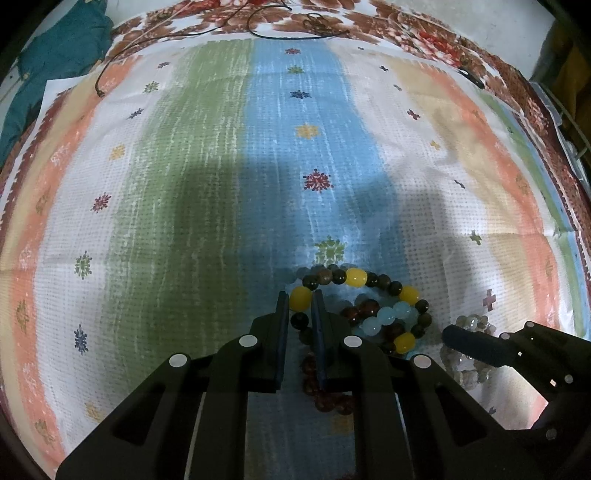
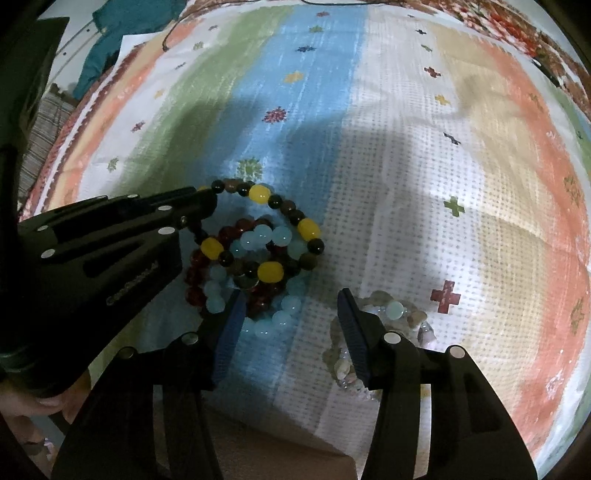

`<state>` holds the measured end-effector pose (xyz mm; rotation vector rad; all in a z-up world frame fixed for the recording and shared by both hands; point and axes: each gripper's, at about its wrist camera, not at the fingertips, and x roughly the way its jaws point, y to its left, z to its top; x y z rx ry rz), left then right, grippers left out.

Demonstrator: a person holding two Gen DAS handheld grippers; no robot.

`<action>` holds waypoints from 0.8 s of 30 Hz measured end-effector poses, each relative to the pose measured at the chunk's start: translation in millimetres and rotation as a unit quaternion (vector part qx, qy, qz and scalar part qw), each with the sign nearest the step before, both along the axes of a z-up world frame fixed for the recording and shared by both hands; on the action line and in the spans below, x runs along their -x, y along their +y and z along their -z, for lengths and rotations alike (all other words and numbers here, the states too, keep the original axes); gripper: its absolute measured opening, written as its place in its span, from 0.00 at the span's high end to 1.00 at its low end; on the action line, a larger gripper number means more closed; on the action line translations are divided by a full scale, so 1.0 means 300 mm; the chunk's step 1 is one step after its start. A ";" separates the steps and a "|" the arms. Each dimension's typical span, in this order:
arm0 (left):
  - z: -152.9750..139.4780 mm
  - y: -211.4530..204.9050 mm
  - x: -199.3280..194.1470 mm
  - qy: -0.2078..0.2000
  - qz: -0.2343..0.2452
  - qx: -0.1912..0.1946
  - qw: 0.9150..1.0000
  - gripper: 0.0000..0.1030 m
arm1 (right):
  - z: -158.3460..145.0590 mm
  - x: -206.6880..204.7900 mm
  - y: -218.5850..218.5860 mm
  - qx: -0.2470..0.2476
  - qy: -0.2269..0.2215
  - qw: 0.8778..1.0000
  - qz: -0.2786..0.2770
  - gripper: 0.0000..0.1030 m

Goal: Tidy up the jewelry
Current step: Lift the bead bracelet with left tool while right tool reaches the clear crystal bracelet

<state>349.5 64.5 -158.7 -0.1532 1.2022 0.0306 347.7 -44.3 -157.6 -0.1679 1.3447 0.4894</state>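
A heap of bead bracelets lies on the striped cloth [image 1: 207, 147]. My left gripper [image 1: 300, 295] is shut on the brown and yellow bracelet [image 1: 356, 277], with a dark bead of its strand pinched between the blue pads. Tangled under that bracelet are a light blue one [image 2: 262, 234] and a dark red one [image 2: 195, 273]. My right gripper [image 2: 291, 293] stands open over bare cloth, holding nothing. Its right finger partly covers a pale shell-and-bead bracelet [image 2: 395, 310] that lies apart from the heap. In the right wrist view the left gripper [image 2: 207, 203] reaches in from the left.
A thin black cord [image 1: 266, 33] lies along the cloth's far flowered border. Teal fabric [image 1: 55, 48] sits beyond the far left corner. A person's hand [image 2: 26, 402] shows at the lower left. The green, blue and white stripes stretch away beyond the heap.
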 end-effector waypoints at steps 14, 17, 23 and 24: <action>0.014 0.006 -0.002 0.004 -0.001 -0.001 1.000 0.88 | 0.020 -0.011 -0.010 0.015 0.003 1.000 0.004 0.64; 0.020 0.005 -0.001 0.004 0.000 -0.001 1.000 0.88 | 0.027 -0.011 0.010 0.025 -0.001 1.000 -0.001 0.64; 0.040 -0.008 0.001 0.009 0.009 -0.006 1.000 0.89 | 0.044 0.001 0.054 0.049 -0.016 0.998 -0.023 0.88; 0.041 -0.009 0.002 0.007 0.009 -0.007 1.000 0.89 | 0.047 0.002 0.057 0.054 -0.019 0.998 -0.024 0.88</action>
